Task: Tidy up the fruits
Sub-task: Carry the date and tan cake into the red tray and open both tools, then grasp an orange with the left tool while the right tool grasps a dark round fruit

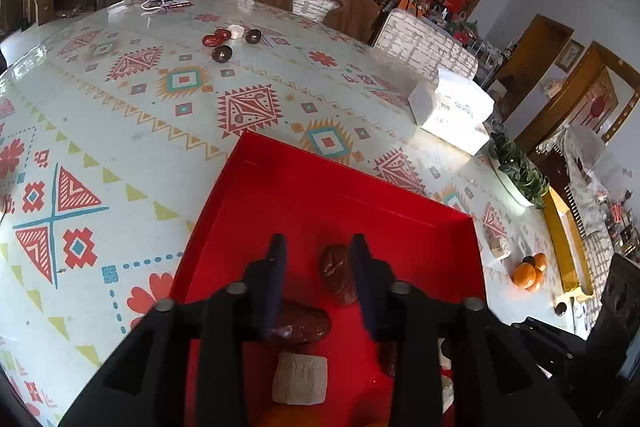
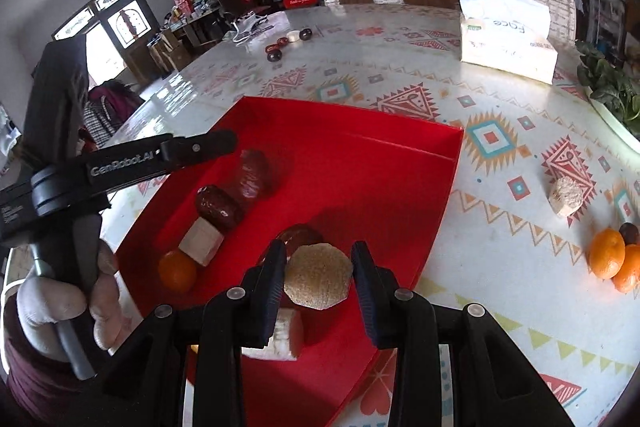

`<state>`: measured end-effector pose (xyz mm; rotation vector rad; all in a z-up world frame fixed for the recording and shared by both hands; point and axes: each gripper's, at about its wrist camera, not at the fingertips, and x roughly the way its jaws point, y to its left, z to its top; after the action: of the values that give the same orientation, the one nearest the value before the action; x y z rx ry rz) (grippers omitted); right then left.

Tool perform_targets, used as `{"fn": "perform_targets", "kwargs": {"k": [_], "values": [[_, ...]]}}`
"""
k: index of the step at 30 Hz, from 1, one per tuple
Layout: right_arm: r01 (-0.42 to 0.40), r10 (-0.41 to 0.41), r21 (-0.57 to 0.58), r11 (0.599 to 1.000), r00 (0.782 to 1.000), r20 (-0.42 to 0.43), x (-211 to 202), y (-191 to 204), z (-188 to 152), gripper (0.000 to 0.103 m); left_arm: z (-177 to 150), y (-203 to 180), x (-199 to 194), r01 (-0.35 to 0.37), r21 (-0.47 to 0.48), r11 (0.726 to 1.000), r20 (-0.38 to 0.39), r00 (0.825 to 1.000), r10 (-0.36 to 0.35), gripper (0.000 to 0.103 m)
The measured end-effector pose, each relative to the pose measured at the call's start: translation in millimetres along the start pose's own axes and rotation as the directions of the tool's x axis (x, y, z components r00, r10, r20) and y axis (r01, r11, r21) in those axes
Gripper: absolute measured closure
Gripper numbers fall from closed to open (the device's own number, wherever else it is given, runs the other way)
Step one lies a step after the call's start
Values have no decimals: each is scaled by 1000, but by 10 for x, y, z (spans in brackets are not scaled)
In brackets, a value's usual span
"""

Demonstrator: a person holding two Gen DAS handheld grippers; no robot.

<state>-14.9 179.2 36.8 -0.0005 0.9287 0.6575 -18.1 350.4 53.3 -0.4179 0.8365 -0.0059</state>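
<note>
While the left wrist view looks down into the red box (image 1: 420, 259), the left claw (image 1: 318, 283) hangs over its floor with the jaws spread and nothing between the pads: released. A wrapped dark red date (image 1: 338, 275) lies just inside the right finger, a second date (image 1: 302, 323) sits under the left finger, and a pale block (image 1: 300, 379) lies below that. The box rests on the patterned surface (image 1: 140, 131). Further out on the surface: a group of dark round fruits (image 1: 228, 43) at the far side, a tissue box (image 1: 452, 111) to the right, a cluster of oranges (image 1: 530, 273) near the right edge.

Right wrist view: right claw (image 2: 319, 275) is over the near part of the same red box (image 2: 436, 187). A tan rough-faced disc (image 2: 319, 281) sits between the fingers; the left pad looks in contact, a gap shows at the right pad, so I cannot tell whether it is gripped. A dark date (image 2: 302, 235) lies just behind the disc. Along the box's left side, in a row: wrapped date (image 2: 254, 173), date (image 2: 218, 207), pale block (image 2: 202, 241), small orange (image 2: 177, 271). The left claw (image 2: 200, 149) reaches in above that row. On the surface (image 2: 500, 267) to the right: a tan lump (image 2: 566, 195), then oranges (image 2: 610, 259) with a dark fruit touching them; tissue box (image 2: 506, 39) at the far side.
</note>
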Motion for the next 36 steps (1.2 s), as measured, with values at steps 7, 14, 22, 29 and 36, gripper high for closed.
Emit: {"fn": "perform_targets", "kwargs": {"k": [7, 14, 22, 29, 36], "values": [[-23, 20, 45, 999, 998, 52, -254, -102, 0, 59, -66, -156, -309, 22, 16, 1000, 49, 999, -23, 53], [-3, -13, 112, 994, 990, 138, -850, -558, -172, 56, -264, -640, -739, 80, 104, 991, 111, 990, -92, 39], [142, -229, 322, 936, 941, 250, -1987, -1753, -683, 55, -587, -1365, -818, 199, 188, 962, 75, 973, -216, 33], [200, -356, 507, 839, 905, 233, -2572, -2631, -1213, 51, -889, -1920, -502, 243, 222, 944, -11, 969, -247, 33], [141, -303, 567, 811, 931, 202, -2369, -2980, -1476, 51, -1032, -2312, -252, 200, 297, 934, -46, 980, -195, 33]]}}
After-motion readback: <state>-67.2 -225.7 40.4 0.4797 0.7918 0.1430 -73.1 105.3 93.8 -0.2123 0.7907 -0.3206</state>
